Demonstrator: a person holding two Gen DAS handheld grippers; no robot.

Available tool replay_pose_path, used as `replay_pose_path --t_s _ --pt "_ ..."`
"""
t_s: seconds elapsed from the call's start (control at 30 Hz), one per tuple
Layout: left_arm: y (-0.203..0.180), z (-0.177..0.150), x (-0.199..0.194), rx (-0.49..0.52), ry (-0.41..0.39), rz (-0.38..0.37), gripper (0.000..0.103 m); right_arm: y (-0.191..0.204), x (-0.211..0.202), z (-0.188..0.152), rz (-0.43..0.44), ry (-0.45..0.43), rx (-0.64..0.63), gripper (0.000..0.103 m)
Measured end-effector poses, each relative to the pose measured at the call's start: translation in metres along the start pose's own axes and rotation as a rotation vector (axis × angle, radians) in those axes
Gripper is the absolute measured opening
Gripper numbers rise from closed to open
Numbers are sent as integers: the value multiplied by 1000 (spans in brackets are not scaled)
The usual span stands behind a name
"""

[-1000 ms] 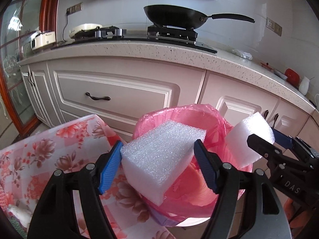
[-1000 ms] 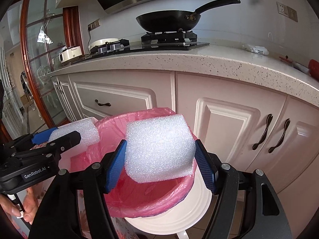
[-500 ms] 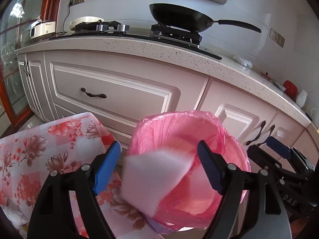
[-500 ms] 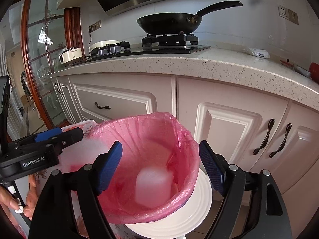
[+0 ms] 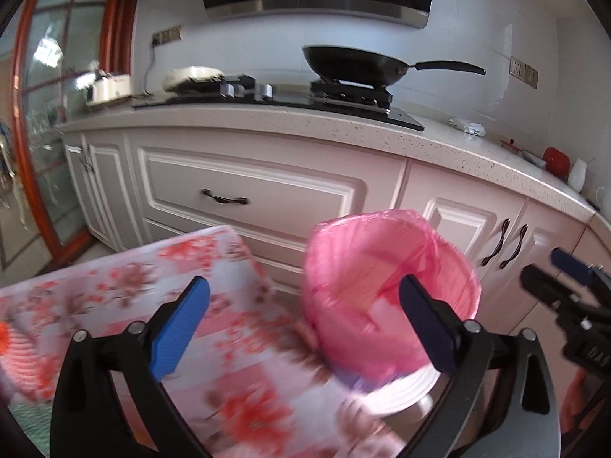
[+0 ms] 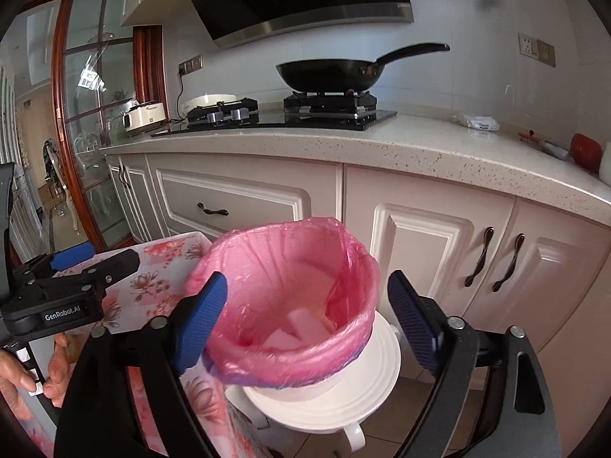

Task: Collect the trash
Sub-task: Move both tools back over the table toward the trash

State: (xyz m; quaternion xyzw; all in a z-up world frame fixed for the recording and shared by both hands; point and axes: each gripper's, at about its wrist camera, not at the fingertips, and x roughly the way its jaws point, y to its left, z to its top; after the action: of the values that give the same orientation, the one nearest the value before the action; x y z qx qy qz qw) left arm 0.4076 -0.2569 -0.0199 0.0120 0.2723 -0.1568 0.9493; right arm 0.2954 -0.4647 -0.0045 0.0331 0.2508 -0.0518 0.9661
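A white bin lined with a pink bag [image 6: 290, 305] stands on the floor in front of the kitchen cabinets; it also shows in the left wrist view [image 5: 385, 290]. White foam pieces [image 6: 301, 326] lie inside it. My right gripper [image 6: 307, 324] is open and empty just above the bin's near rim. My left gripper [image 5: 303, 328] is open and empty, over the edge of the floral table [image 5: 214, 328] left of the bin. It also shows in the right wrist view [image 6: 95, 261].
Pink cabinets [image 6: 420, 244] with dark handles stand behind the bin. A speckled counter [image 6: 420, 152] carries a hob and a black pan [image 6: 332, 72]. The floral-cloth table [image 6: 152, 278] sits left of the bin. A glass door [image 6: 88, 114] is at far left.
Both grippers opened and dropped their foam blocks into the pink-lined bin. The left gripper has pulled back to the left, over the table.
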Motion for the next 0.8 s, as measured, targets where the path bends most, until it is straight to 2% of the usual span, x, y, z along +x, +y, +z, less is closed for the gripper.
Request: replay_pose_path --t_s 0.17,0.33,0.63,0.8 --pt "27 -31 -66 57 -43 55 98 36 -50 -22 5 -6 5 86" --pt "59 -71 -134 94 -75 118 98 80 -88 -54 66 -5 -14 86" --pt "123 -150 -226 72 -19 211 98 156 -112 -108 194 63 -67 86" --pt "164 -208 -264 38 45 303 98 191 -113 -128 250 101 -119 86"
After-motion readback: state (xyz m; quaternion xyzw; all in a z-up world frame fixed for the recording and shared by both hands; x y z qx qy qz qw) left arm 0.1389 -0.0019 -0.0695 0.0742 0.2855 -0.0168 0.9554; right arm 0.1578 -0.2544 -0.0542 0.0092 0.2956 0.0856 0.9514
